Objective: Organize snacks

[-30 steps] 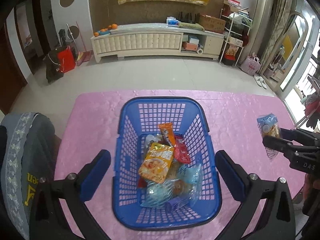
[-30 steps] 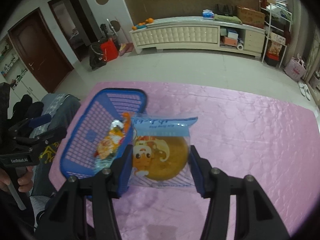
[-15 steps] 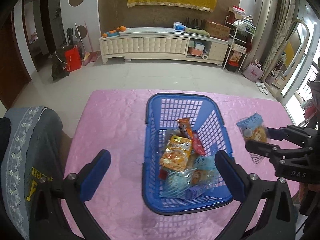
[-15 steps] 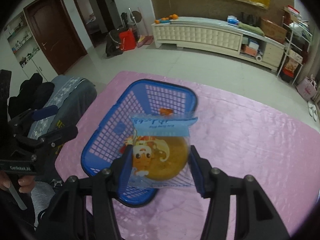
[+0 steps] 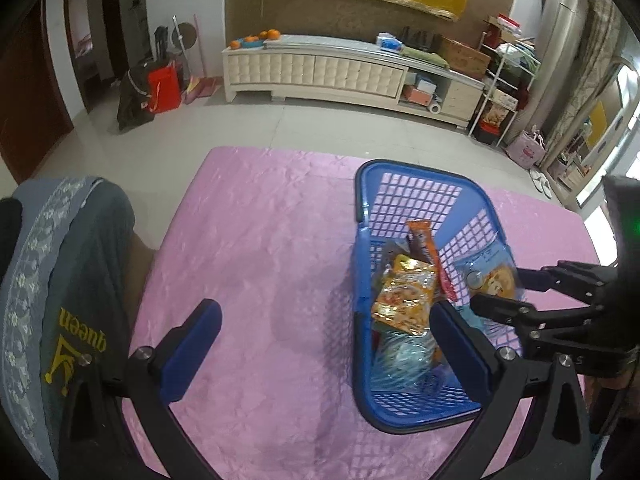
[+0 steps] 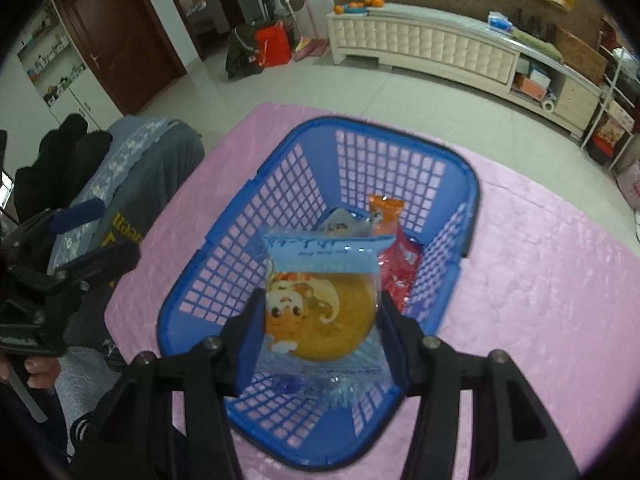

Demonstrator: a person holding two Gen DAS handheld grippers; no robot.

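Observation:
A blue plastic basket (image 5: 404, 184) (image 6: 248, 216) stands on the pink tablecloth and holds several snack packets, among them a yellow-orange bag (image 5: 404, 298) and a red packet (image 6: 398, 264). My right gripper (image 6: 320, 320) is shut on a clear blue-topped cake packet (image 6: 320, 304) and holds it above the basket's inside; the packet also shows in the left wrist view (image 5: 490, 280). My left gripper (image 5: 326, 344) is open and empty, low over the cloth by the basket's left wall.
The pink cloth (image 5: 256, 248) covers the table. A chair draped with a grey shirt (image 5: 60, 280) stands at the table's left edge. Beyond the table are tiled floor and a long white cabinet (image 5: 320, 72).
My right gripper has carried the cake packet from beside the basket to over its inside. My left gripper has moved left, so the basket now lies by its right finger.

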